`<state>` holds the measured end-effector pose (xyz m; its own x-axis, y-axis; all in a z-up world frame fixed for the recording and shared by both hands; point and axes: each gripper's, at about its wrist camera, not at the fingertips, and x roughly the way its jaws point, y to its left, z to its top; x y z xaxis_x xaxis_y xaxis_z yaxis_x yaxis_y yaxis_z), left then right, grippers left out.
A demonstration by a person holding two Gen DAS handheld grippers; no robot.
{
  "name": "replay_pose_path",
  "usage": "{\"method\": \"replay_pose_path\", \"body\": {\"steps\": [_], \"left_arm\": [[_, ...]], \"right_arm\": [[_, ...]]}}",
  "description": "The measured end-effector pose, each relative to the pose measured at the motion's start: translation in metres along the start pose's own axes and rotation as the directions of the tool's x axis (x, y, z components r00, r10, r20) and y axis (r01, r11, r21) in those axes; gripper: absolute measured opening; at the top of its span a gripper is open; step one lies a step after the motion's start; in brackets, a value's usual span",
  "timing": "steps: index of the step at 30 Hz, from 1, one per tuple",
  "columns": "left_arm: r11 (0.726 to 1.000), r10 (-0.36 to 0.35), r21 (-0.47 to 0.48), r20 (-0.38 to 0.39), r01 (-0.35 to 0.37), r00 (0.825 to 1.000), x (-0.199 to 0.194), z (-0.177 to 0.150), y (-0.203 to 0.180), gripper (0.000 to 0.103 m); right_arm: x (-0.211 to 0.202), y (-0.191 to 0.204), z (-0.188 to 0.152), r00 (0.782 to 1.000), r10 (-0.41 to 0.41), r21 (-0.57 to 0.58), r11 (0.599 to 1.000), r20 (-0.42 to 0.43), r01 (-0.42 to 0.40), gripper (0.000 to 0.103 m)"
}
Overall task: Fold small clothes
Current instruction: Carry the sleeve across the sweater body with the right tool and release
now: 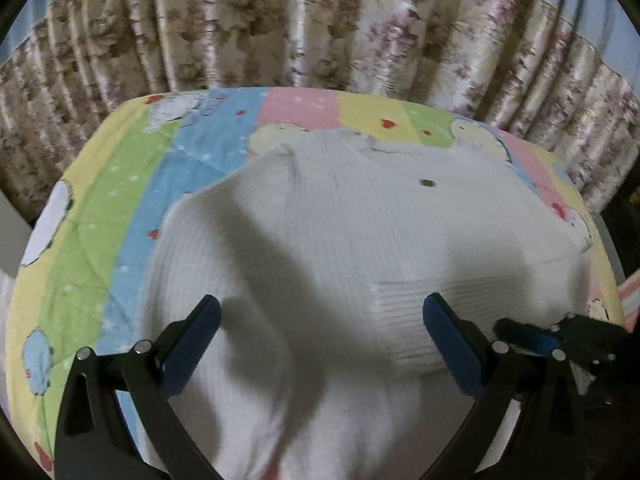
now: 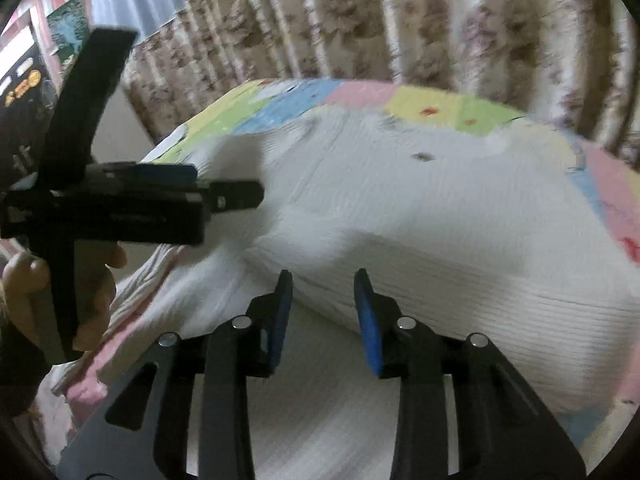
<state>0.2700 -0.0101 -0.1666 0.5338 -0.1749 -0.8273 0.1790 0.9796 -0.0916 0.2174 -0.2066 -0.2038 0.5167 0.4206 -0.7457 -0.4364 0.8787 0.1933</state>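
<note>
White ribbed knit, a small buttoned top [image 1: 340,220], lies spread over the pastel patchwork sheet [image 1: 100,216] on the table, with flowered curtains [image 1: 320,20] hanging behind. From the left wrist view, the left gripper [image 1: 320,344] hangs above the near part of the garment with its blue pads [image 1: 192,348] spread wide and nothing between them. A dark button [image 1: 427,184] sits toward one o'clock of it, and a fold of the knit already lies doubled over at about three o'clock. Further right, the right gripper [image 2: 324,316] is low over the near hem, its jaws set partly apart with no cloth visibly caught. In its view the person's hand [image 2: 60,292] shows at nine o'clock, holding the other tool.

My read is that one side has been turned in and the next fold is being lined up. Each tool would need to drop onto an edge, pinch one layer only, then carry it toward twelve o'clock. The knit looks soft and apt to bunch.
</note>
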Motion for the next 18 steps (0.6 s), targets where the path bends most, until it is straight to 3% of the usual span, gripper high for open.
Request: {"method": "replay_pose_path", "body": {"steps": [4, 11, 14, 16, 18], "left_arm": [[0.997, -0.032, 0.065, -0.016, 0.033, 0.999, 0.013, 0.000, -0.030, 0.101], [0.979, -0.029, 0.202, -0.060, 0.040, 0.998, 0.051, -0.013, -0.081, 0.101], [0.972, -0.006, 0.232, -0.066, 0.021, 0.998, 0.059, -0.018, -0.092, 0.088], [0.973, -0.027, 0.225, -0.067, 0.042, 0.997, 0.058, -0.018, -0.094, 0.073], [0.970, -0.039, 0.237, -0.066, 0.054, 0.997, 0.056, -0.018, -0.098, 0.049]], "right_arm": [[-0.024, -0.037, -0.012, 0.985, -0.172, 0.033, 0.985, 0.022, 0.171, 0.035], [-0.043, -0.092, -0.032, 0.954, -0.298, 0.140, 0.946, 0.026, 0.292, 0.038], [-0.049, -0.111, -0.042, 0.944, -0.330, 0.180, 0.930, 0.022, 0.321, 0.038], [-0.053, -0.122, -0.048, 0.939, -0.344, 0.206, 0.920, 0.015, 0.334, 0.039], [-0.053, -0.132, -0.051, 0.939, -0.344, 0.238, 0.913, 0.012, 0.331, 0.039]]}}
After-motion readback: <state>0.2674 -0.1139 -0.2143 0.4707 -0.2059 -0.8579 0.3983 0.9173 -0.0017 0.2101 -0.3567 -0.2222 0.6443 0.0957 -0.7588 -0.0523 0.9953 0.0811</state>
